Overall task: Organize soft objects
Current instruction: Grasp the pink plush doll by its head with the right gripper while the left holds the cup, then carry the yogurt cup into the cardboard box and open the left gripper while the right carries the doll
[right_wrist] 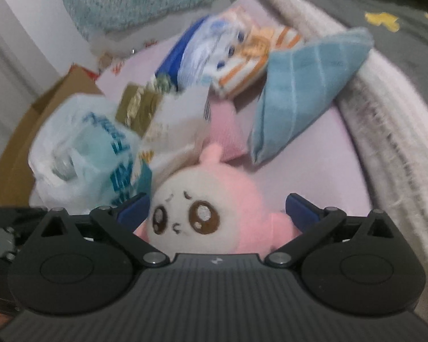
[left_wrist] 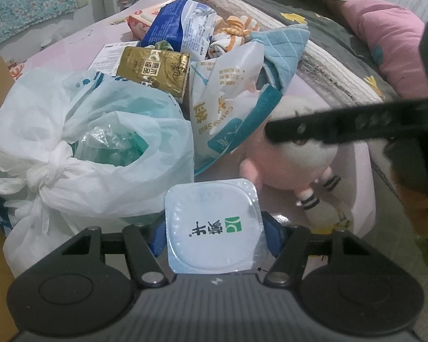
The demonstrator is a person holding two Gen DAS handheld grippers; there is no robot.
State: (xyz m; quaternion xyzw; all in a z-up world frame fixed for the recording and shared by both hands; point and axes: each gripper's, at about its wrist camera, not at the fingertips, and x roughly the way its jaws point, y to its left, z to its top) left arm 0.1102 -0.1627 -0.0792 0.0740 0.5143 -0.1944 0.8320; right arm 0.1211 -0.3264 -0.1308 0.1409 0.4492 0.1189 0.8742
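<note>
The bed (left_wrist: pixel 356 65) with its grey cover and a pink pillow (left_wrist: pixel 391 45) runs along behind everything. In front of it there's a pale pink tabletop (right_wrist: pixel 314 171) crammed with stuff. Biggest item there is a knotted white bag (left_wrist: pixel 80 148), left of the plush. Behind the bag sits a gold pack (left_wrist: pixel 154 71) with Chinese print, then a blue-white pack (left_wrist: pixel 179 25) further back. A white pouch (left_wrist: pixel 228 108) reading "Cotton Swab" leans right against the plush's head, and a blue cloth (right_wrist: pixel 302 94) lies just behind the plush, with a striped orange cloth (right_wrist: pixel 259 57) beyond that.

The pink and white plush (right_wrist: pixel 202 216) lies on the tabletop, face up, between the right gripper's (right_wrist: pixel 216 208) wide-spread fingers, which aren't squeezing it.

Left gripper (left_wrist: pixel 214 233) has its fingers clamped on a small yogurt cup (left_wrist: pixel 214 228), foil lid with a green logo, just in front of the plush.
</note>
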